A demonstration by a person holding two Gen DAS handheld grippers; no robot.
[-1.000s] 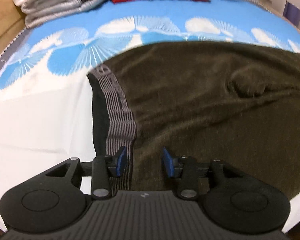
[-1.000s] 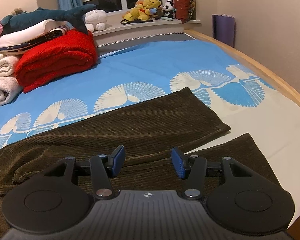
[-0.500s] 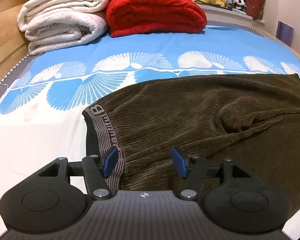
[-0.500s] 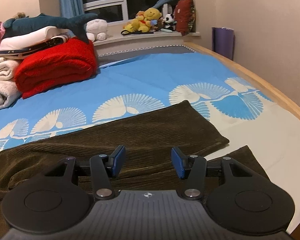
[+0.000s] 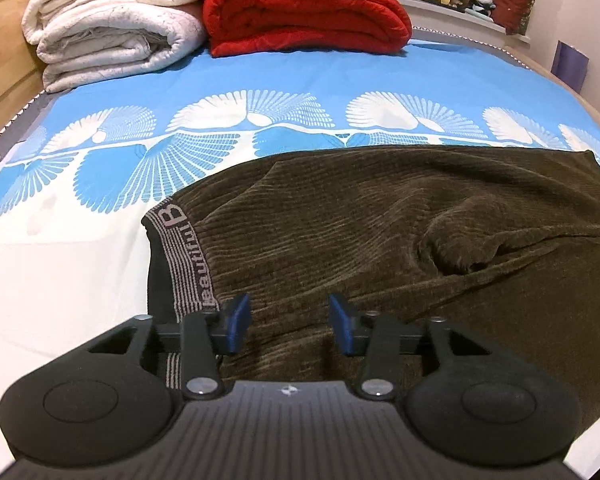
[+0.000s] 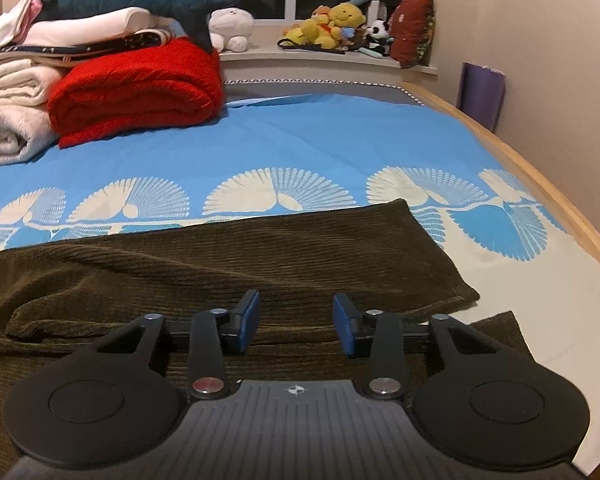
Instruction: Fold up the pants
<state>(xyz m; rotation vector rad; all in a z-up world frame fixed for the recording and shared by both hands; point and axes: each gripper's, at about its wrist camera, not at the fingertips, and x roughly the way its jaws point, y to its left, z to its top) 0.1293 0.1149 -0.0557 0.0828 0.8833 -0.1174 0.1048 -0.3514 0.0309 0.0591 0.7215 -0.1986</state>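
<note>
Crosswise on the bed (image 6: 340, 128), pants (image 5: 340, 232) run waistband (image 5: 188, 252) left, legs right; both jaws wide, empty.

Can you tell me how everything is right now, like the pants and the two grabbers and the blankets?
Brown corduroy pants: spread out on the bed, rumpled, not folded.
Far pant leg: lying flat; the near leg's end peeks out beside it.
Left gripper: jaws open, holding nothing, at the waistband.
Right gripper: jaws open, holding nothing, over the legs.
Red blanket: folded.
White blanket: folded.
</note>
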